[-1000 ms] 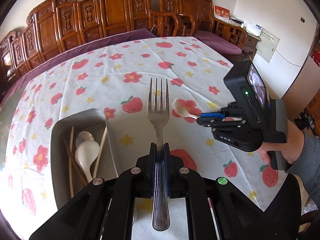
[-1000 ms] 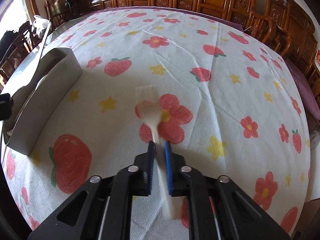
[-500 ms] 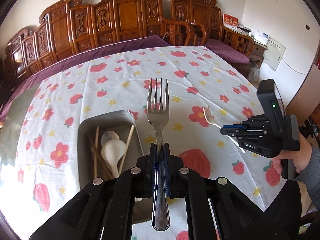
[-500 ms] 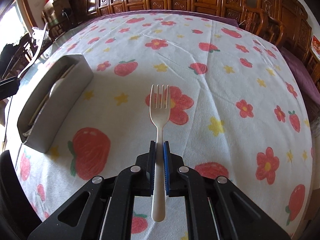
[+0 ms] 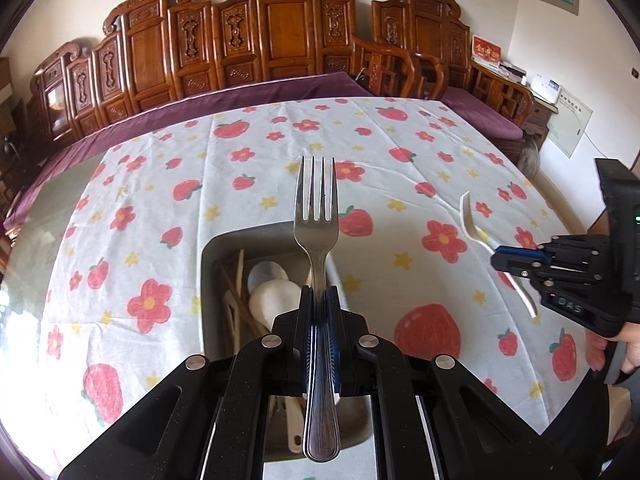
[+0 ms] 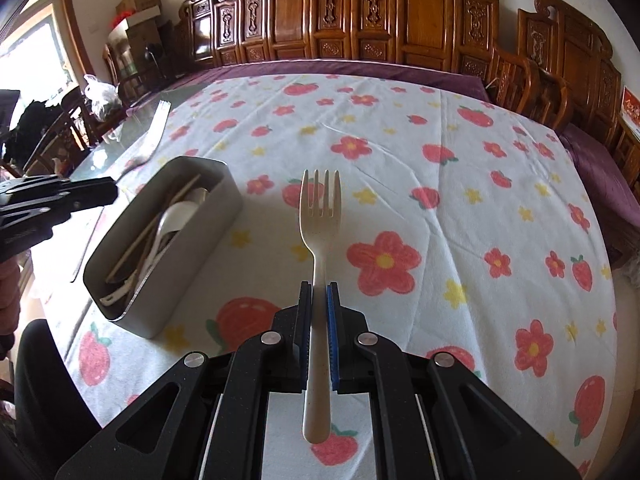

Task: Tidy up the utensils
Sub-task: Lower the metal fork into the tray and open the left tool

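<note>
Left wrist view: the left gripper (image 5: 319, 300) had its jaws closed tight on the handle of a metal fork (image 5: 317, 224), tines pointing away from the camera, handle end sticking out toward the lens. The fork was held in the air above the near end of a grey tray (image 5: 208, 280) that sat on the desk (image 5: 280, 140), which was covered by a white cloth printed with strawberries and flowers. Inside the tray lay a white spoon (image 5: 272, 296), a metal spoon (image 5: 266, 272) and wooden chopsticks (image 5: 239, 280). At the right edge, the right gripper (image 5: 496, 258) was seen side-on, held by a hand (image 5: 634, 344), jaws pinched on a cream plastic fork (image 5: 472, 228) clear of the cloth. Carved wooden chairs (image 5: 280, 40) lined the far side. Right wrist view: the right gripper (image 6: 319, 300) had its jaws clamped on the shaft of the plastic fork (image 6: 320, 208), tines forward, raised over the cloth. The tray (image 6: 192, 252) stood to the left, well apart from this fork, with the spoons and chopsticks in it. The left gripper (image 6: 114, 192) entered from the left edge beside the tray, with the metal fork (image 6: 154, 132) projecting from it, blurred.
</note>
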{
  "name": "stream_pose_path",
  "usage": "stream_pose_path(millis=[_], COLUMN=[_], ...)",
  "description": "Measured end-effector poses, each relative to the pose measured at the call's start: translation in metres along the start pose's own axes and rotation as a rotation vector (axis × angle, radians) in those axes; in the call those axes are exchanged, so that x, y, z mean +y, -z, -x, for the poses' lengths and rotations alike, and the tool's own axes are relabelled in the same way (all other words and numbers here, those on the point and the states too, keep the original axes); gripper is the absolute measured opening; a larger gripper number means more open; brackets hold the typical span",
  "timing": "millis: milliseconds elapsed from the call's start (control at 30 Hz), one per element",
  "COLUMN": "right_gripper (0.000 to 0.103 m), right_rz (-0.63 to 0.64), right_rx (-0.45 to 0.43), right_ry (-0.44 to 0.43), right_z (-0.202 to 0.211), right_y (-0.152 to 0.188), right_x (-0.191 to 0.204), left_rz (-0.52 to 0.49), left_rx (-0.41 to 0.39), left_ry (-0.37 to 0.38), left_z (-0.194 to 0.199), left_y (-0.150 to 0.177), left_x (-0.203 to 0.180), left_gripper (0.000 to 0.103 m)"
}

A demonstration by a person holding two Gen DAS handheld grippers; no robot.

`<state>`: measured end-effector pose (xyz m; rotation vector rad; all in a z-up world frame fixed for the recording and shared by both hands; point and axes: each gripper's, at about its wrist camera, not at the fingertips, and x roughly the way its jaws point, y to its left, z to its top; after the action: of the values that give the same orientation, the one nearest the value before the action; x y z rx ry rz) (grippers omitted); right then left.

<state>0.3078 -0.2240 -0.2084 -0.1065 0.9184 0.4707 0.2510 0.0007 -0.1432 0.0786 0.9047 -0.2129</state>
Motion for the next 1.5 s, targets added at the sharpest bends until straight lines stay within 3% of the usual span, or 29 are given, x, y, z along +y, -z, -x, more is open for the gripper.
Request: stream_pose_path(millis=[300,733,933,1100,1500], right_gripper=[0.009,0.009,0.009,0.009,0.009], right_rz=[0.016,0.016,0.021,0.024,0.049], right_rx=[-0.018,-0.030,-0.030,-0.035,-0.046], right_ry=[-0.050,-0.090,-0.096,-0.106,-0.161], right_z=[0.008,0.012,0.013,0.014,0.005], right_y=[-0.002,-0.005,-0.005,-0.007,-0.022], right_x=[0.023,0.039,0.045,0.053,0.092], left_rz=[0.090,0.111,0.097,0.081,0.091], left_rx=[0.094,0.169,0.154,0.105,0.002], left_ry=[-0.031,-0.052,-0.045,-0.052,-0.062], left_z=[-0.040,-0.072,-0.068,-0.045,0.013], left_y=[0.017,0.033,0.031,0.031,0.030], left_x=[0.042,0.052,0.050,0.048,0.065], left_gripper=[0.006,0.007,0.007,0.018,0.019])
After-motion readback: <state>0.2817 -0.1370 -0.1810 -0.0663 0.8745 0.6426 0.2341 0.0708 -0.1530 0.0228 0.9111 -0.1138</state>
